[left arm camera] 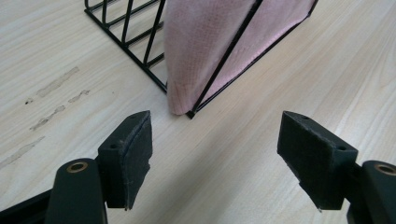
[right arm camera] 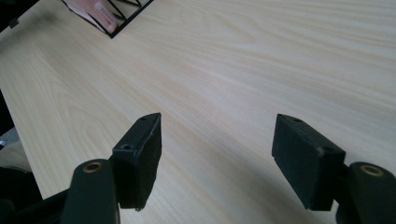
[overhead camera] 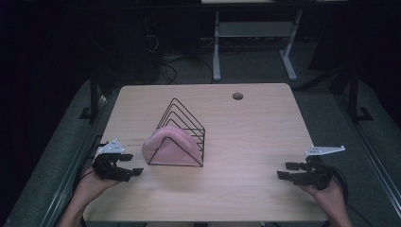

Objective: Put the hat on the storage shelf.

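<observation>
A black wire rack [overhead camera: 182, 127] of triangular dividers stands left of the table's middle, and a pink cloth [overhead camera: 168, 146] lies draped inside its near end. In the left gripper view the rack's corner [left arm camera: 189, 114] and the pink cloth [left arm camera: 210, 42] sit just beyond the jaws. My left gripper [overhead camera: 137, 171] rests at the table's near left, pointing at the rack, open and empty [left arm camera: 215, 158]. Far from the rack, at the near right, my right gripper [overhead camera: 286, 170] points left, open over bare wood [right arm camera: 217, 154]. A corner of the rack [right arm camera: 116, 18] shows far off.
The light wooden table [overhead camera: 246, 142] has a round cable hole [overhead camera: 237, 96] at the back right. Faint scuff marks [left arm camera: 51, 102] streak the wood left of the rack. A white desk frame [overhead camera: 255, 42] and cables stand on the dark floor behind.
</observation>
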Demonstrator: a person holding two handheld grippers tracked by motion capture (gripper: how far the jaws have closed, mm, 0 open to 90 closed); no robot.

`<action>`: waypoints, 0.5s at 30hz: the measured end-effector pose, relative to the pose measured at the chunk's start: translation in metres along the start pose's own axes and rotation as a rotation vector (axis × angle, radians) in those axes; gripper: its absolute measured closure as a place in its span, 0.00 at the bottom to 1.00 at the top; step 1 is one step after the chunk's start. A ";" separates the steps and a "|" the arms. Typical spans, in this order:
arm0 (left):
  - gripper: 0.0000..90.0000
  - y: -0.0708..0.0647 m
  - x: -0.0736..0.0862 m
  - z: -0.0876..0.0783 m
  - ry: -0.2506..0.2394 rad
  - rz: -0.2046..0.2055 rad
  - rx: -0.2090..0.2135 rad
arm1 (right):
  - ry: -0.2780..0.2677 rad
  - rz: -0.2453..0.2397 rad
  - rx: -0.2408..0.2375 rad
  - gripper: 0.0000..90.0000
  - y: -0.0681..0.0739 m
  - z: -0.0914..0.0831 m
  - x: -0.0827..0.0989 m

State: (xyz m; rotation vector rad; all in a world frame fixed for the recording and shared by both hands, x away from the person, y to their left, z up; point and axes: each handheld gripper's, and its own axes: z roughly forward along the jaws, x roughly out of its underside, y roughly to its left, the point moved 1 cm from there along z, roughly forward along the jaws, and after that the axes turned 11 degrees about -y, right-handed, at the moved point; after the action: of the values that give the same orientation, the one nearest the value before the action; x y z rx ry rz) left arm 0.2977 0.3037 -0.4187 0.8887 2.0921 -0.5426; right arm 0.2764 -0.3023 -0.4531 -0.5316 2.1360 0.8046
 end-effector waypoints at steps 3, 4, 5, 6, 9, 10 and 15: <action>0.30 -0.003 0.003 0.001 -0.004 0.000 -0.008 | -0.005 -0.009 -0.003 0.36 0.003 0.000 0.006; 0.30 -0.003 0.004 0.001 -0.003 0.001 -0.010 | -0.005 -0.013 -0.002 0.35 0.005 0.000 0.008; 0.30 -0.004 0.006 0.001 -0.009 -0.007 -0.011 | -0.004 -0.016 -0.001 0.35 0.006 -0.001 0.009; 0.30 -0.004 0.006 0.001 -0.009 -0.007 -0.011 | -0.008 -0.018 0.002 0.35 0.008 -0.002 0.011; 0.30 -0.007 0.013 0.003 -0.020 -0.022 -0.014 | -0.024 -0.030 0.004 0.35 0.015 -0.004 0.015; 0.30 -0.008 0.013 0.003 -0.022 -0.026 -0.013 | -0.031 -0.035 0.006 0.34 0.017 -0.005 0.016; 0.30 -0.013 0.014 0.001 -0.019 -0.010 -0.006 | -0.067 -0.039 0.023 0.31 0.029 -0.006 0.027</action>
State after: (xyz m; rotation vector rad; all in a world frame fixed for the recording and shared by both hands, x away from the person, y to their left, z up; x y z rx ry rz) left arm 0.2821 0.2998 -0.4299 0.8664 2.0807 -0.5477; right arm 0.2394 -0.2889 -0.4604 -0.5254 2.0647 0.7650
